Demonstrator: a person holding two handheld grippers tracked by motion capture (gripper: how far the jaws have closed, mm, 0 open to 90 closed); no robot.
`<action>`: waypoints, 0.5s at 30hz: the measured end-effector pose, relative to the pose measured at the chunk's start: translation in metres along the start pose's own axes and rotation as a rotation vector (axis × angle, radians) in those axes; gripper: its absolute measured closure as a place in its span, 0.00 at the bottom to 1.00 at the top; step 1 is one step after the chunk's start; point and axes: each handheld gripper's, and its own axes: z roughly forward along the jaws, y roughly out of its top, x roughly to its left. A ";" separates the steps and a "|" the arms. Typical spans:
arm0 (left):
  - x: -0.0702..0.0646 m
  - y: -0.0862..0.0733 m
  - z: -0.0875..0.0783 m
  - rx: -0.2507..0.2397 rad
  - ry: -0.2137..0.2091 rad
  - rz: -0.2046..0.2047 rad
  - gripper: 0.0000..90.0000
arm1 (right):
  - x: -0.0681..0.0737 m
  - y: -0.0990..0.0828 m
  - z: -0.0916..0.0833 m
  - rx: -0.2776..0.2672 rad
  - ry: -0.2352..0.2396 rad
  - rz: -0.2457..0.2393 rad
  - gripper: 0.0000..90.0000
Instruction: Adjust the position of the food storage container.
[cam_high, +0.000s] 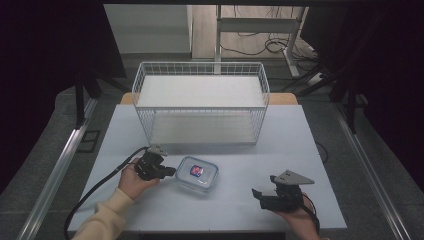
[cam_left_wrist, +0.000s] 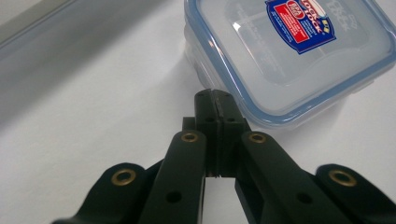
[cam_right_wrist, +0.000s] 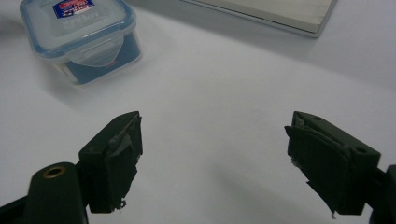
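Glossy clear plastic container (cam_high: 198, 174), matt white table (cam_high: 300, 145)

**Three cameras, one shared box**

The high view looks forward and down from above the near table edge, with the lidded container (cam_high: 198, 174) at centre. The left gripper view sits low, right against that container (cam_left_wrist: 289, 56). The right gripper view faces it (cam_right_wrist: 79, 35) from farther off.

Clear container (cam_high: 198, 174), blue-rimmed lid, red-blue label; white wire basket (cam_high: 200, 102); jaws black.
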 end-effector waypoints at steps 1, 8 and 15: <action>-0.003 0.001 0.001 0.004 -0.004 0.006 1.00 | 0.000 0.000 0.000 0.002 -0.001 0.001 0.20; -0.019 0.001 0.014 0.032 -0.024 0.029 1.00 | 0.000 0.000 0.000 0.001 -0.001 0.001 0.20; -0.033 0.010 0.025 0.046 -0.054 0.061 1.00 | -0.001 0.000 0.000 0.001 -0.002 0.003 0.20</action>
